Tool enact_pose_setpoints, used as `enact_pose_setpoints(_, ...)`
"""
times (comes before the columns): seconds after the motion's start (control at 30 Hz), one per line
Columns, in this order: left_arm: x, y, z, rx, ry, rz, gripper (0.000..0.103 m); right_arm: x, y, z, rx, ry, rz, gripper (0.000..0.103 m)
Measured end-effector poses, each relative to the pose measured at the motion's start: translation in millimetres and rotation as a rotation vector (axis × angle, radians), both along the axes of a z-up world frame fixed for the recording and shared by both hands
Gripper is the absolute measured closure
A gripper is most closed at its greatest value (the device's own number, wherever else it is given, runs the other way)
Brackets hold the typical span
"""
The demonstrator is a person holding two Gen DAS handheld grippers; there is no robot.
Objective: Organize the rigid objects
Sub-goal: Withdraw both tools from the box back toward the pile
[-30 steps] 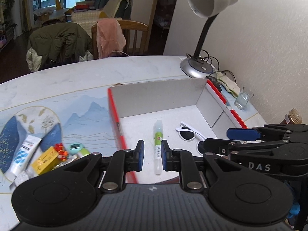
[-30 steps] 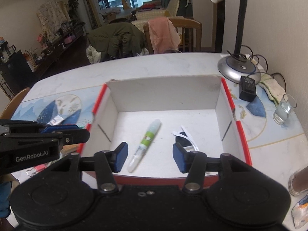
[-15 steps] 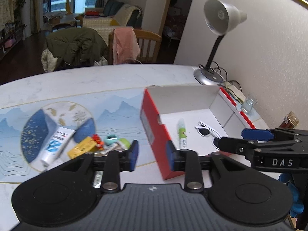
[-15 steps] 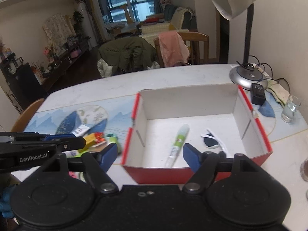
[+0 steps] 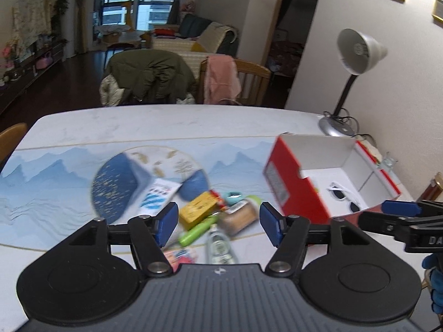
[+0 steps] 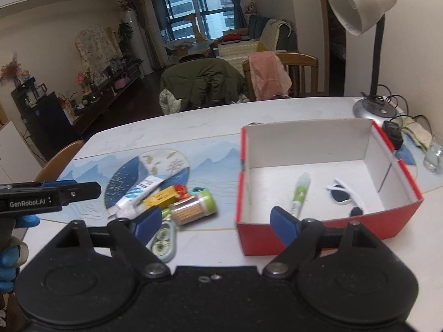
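Now both tools sit off the red cardboard box w/ white inside (image 6: 326, 232) and nearer the loose pile; a sec ago each hung over the box interior. Left gripper (image 5: 218, 222): jaws near-closed earlier, opening now to a medium gap, nothing btwn the blue pads; pile lies just ahead of its tips, box ahead-right. Right gripper (image 6: 216, 220): jaws opening, wide, empty; box ahead-right of it, pile ahead-left. In the box, unchanged: slim white glue pen w/ green label (image 6: 300, 193) and white-framed dark-lens plastic sunglasses (image 6: 342, 195), lying flat, apart. Pile on the blue landscape-print mat (image 6: 91, 168): flat white-blue squeeze tube (image 6: 137, 193), yellow rectangular carton (image 5: 198, 209), clear cylindrical jar of tan sticks w/ green cap (image 6: 192, 207). Left view blurred.
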State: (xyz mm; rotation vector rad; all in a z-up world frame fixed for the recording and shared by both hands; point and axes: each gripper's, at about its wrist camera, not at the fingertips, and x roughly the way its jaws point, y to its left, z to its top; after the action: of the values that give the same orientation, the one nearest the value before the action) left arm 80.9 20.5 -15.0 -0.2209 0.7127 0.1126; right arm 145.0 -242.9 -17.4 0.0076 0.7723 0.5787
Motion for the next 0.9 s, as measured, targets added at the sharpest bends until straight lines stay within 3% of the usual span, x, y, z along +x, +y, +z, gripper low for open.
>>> enact_pose_setpoints(0.07, -4.4, 10.9, -6.0, -0.005, 0.010, 0.015, 0.030, -3.9, 7.7, -3.5, -0.005, 0.004, 0.006, 0.014)
enact_pose_setpoints(0.2, -13.7, 31.1, -18.7, -0.020, 0.020, 0.029, 0.029, -11.6, 24.5, -8.7, -0.011, -0.001, 0.024, 0.010)
enact_pose_setpoints(0.27, -17.6, 39.7, -24.6, -0.030, 0.022, 0.039, 0.020, -15.3, 32.1, -12.0, -0.016, -0.002, 0.036, 0.009)
enact_pose_setpoints(0.47, -22.8, 60.8, -40.1, -0.067, 0.017, 0.044, 0.015, -17.2, 58.6, -25.0, -0.048, 0.017, 0.053, 0.009)
enact_pose_setpoints(0.57, -20.7, 66.7, -47.6, -0.073, 0.020, 0.033, 0.000, -15.5, 70.2, -32.0, -0.069, 0.028, 0.057, 0.009)
enact_pose_setpoints(0.73, -9.4, 73.8, -64.8, -0.047, 0.042, 0.025, 0.000, -11.7, 87.9, -44.7, -0.102, 0.041, 0.080, 0.009)
enact_pose_setpoints(0.9, 9.2, 84.0, -84.3, -0.075, 0.078, 0.049, 0.000, 1.1, 106.9, -66.2, -0.152, 0.074, 0.076, 0.011)
